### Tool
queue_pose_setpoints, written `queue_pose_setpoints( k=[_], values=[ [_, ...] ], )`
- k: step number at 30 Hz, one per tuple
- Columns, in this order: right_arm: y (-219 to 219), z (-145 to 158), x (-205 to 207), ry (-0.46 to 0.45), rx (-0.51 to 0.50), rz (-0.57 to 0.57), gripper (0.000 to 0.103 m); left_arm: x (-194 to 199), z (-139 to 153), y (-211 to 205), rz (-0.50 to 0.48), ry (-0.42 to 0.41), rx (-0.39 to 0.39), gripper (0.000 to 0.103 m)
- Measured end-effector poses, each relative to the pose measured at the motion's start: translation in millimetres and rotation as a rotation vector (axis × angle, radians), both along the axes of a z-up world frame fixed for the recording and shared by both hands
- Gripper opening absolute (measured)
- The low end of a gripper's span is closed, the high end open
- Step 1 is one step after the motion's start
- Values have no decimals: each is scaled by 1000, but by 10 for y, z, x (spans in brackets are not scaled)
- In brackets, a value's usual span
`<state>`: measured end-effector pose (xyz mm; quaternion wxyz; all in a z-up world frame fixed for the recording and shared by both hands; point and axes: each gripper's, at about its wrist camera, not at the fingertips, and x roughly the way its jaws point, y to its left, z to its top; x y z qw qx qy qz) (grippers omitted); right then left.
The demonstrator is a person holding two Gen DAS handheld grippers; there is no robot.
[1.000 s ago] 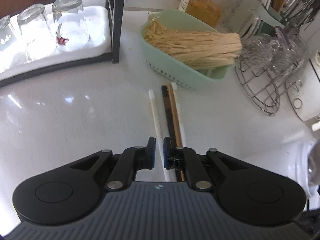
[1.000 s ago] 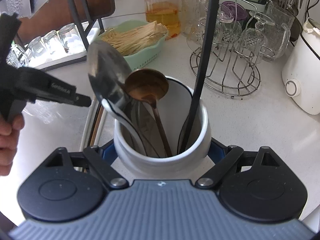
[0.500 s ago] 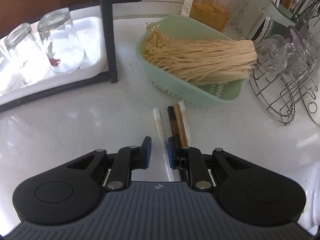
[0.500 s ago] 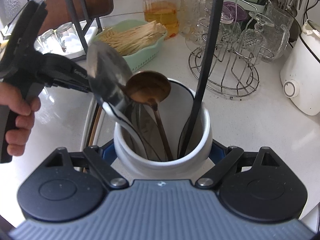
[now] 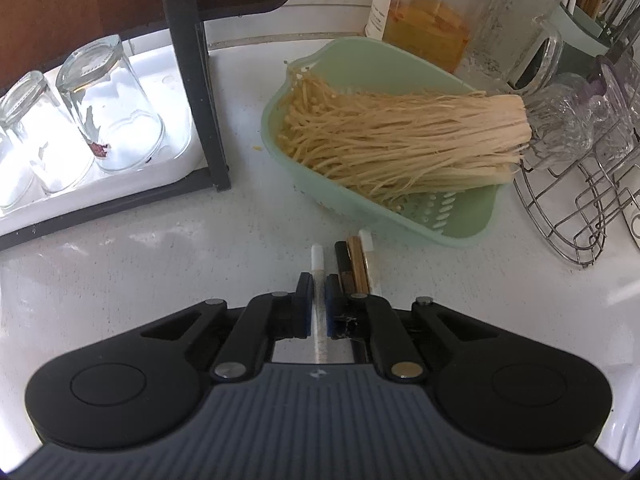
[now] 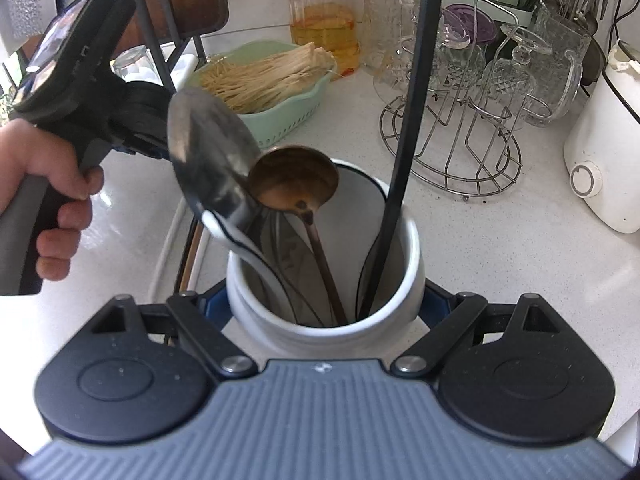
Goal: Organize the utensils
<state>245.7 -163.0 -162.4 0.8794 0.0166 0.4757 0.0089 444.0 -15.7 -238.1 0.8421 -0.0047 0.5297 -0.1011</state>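
Gripping slender white chopstick [image 5: 316, 264], left gripper [image 5: 319, 294].

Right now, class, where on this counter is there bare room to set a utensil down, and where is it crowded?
Free: the white counter between the glass tray, the green basket and the chopsticks. Also the patch between the white crock, wire rack and white appliance. Crowded: the back edge with jar and glassware.

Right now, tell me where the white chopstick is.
In the left wrist view, the white chopstick lies on the counter between the left tongs, left of the other chopsticks and near the green basket.
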Motion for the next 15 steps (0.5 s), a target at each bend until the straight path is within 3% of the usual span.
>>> queue_pose_setpoints(
  k=[15],
  values=[
    [-43, -10, -11, -31, 23, 33, 92, -661, 560, 217, 6, -88, -89, 7]
  ],
)
